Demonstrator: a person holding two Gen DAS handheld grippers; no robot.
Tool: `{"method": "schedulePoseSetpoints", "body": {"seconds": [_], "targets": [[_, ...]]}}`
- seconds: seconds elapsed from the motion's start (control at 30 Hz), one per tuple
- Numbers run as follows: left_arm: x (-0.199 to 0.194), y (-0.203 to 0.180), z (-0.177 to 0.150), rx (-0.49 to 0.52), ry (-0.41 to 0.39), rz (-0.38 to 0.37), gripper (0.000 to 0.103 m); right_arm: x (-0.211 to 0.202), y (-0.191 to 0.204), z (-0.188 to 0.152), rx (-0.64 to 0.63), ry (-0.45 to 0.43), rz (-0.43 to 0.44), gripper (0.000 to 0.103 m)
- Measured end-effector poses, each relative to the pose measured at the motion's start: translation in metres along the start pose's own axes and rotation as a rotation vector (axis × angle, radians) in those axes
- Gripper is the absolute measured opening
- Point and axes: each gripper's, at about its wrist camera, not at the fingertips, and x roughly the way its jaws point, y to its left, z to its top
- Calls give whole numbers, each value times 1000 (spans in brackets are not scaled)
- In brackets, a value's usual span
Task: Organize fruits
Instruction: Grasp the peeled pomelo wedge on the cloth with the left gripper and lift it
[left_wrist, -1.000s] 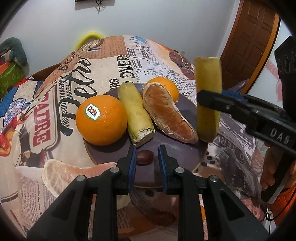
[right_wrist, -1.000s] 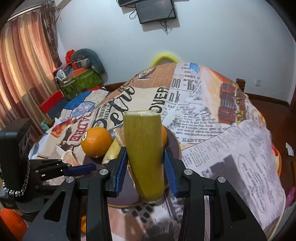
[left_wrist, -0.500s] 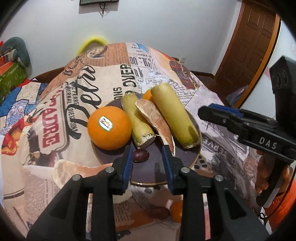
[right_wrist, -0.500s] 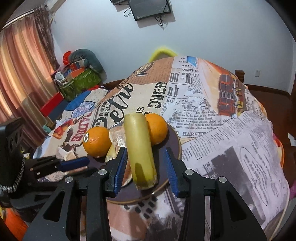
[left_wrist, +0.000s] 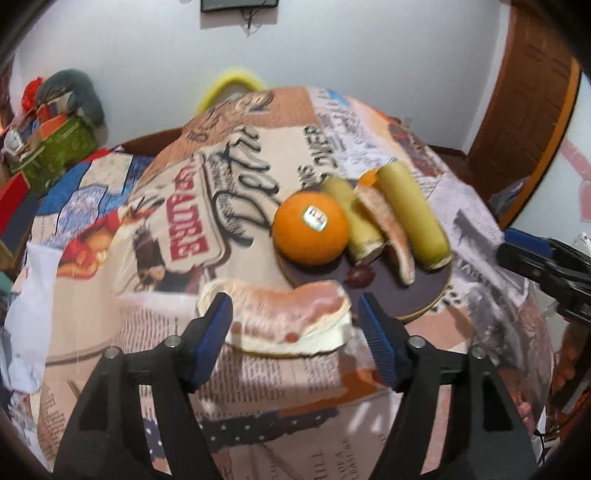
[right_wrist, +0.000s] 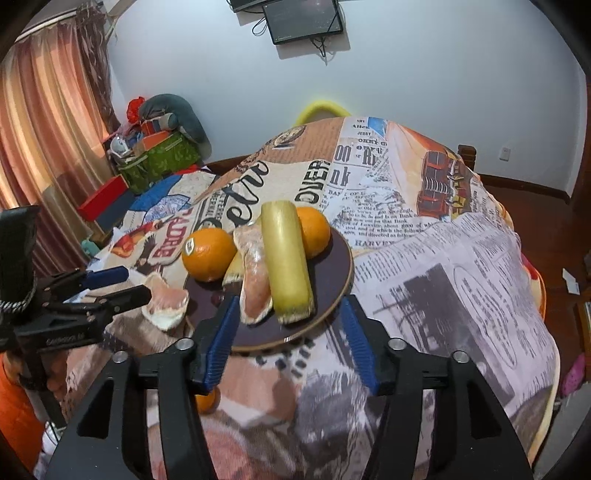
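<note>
A dark round plate (left_wrist: 421, 291) (right_wrist: 332, 284) holds an orange with a sticker (left_wrist: 310, 233) (right_wrist: 207, 254), a second orange (right_wrist: 314, 232), two yellow banana pieces (left_wrist: 412, 219) (right_wrist: 286, 258), a pomelo wedge (left_wrist: 388, 230) (right_wrist: 255, 280) and a small dark fruit (left_wrist: 360, 276). Another pomelo wedge (left_wrist: 288, 314) (right_wrist: 166, 302) lies on the cloth just left of the plate. My left gripper (left_wrist: 295, 332) is open, its jaws on either side of that wedge. My right gripper (right_wrist: 288, 336) is open and empty at the plate's near edge.
The round table carries a newspaper-print cloth (left_wrist: 240, 173) (right_wrist: 443, 266). A small orange fruit (right_wrist: 205, 400) lies near the front edge. A yellow chair back (right_wrist: 321, 109) stands behind; bags and boxes (right_wrist: 159, 155) sit far left; a door (left_wrist: 532, 110) is to the right.
My right gripper let go of the banana piece onto the plate and drew back, open. My left gripper moved left off the plate, opened wide and now straddles the pomelo wedge on the cloth.
</note>
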Motion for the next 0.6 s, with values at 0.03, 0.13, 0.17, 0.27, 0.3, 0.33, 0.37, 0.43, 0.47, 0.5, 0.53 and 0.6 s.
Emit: {"method": "schedulePoseSetpoints", "body": {"seconds": [0.03,0.13,0.17,0.27,0.3,0.33,0.37,0.43,0.47,0.5,0.53,0.6], "targets": [[4,1,-3,-8,16,-1,73,-1,1,-3,-3,2,0,61],[18,0,-10,-14,68,-22,77,-3,1,-8,-4,12,-3,61],[23,-2,-12,-10,84,-24,77,-2,-1,-9,0,17,1,62],[28,-11,-16,31,79,1,84,-2,-3,-15,20,34,20,66],[29,-15,-16,47,75,12,87,-2,-4,-16,25,36,25,69],[32,-17,-16,55,74,28,87,-1,-5,-18,30,37,27,70],[33,-19,-16,59,69,46,89,1,-6,-20,29,41,26,70],[38,-23,-16,77,58,83,89,4,-7,-22,30,50,26,71],[39,-26,-17,91,52,105,92,5,-6,-24,33,54,29,71],[38,-26,-17,96,42,107,92,6,-6,-25,37,57,32,71],[38,-26,-17,95,37,105,92,7,-7,-26,43,61,38,71],[36,-22,-17,85,32,111,79,7,-7,-29,50,61,43,71]]}}
